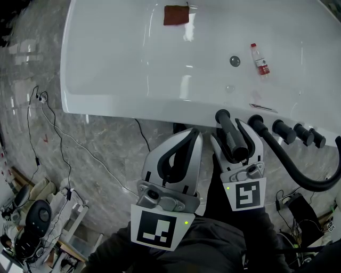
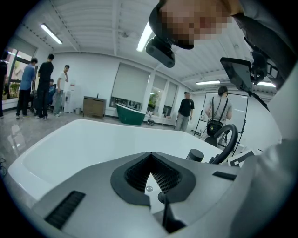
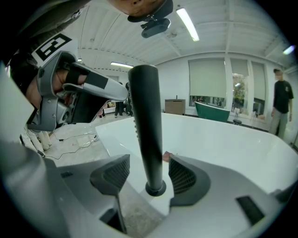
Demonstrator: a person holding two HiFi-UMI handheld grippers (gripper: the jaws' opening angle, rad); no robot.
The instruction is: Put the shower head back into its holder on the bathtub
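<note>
The black shower head (image 1: pixel 231 136) is a slim rod leaning toward me, its foot at a round collar (image 1: pixel 222 114) on the white bathtub's (image 1: pixel 117 69) near rim. My right gripper (image 1: pixel 235 132) straddles it. In the right gripper view the shower head (image 3: pixel 146 121) rises from the collar (image 3: pixel 155 188) between the pads (image 3: pixel 114 174), with a slit of daylight on each side, so this gripper (image 3: pixel 149 173) is open. My left gripper (image 1: pixel 195 132) hangs just left of it, shut and empty (image 2: pixel 150 155). A black hose (image 1: pixel 298 173) loops off to the right.
Black tap knobs (image 1: pixel 282 131) line the rim right of the collar. In the tub lie a plastic bottle (image 1: pixel 260 59), a brown cloth (image 1: pixel 176 15) and the drain (image 1: pixel 235 61). Cables (image 1: pixel 58 138) and gear (image 1: pixel 37 213) clutter the marble floor at left. People (image 2: pixel 44 86) stand far off.
</note>
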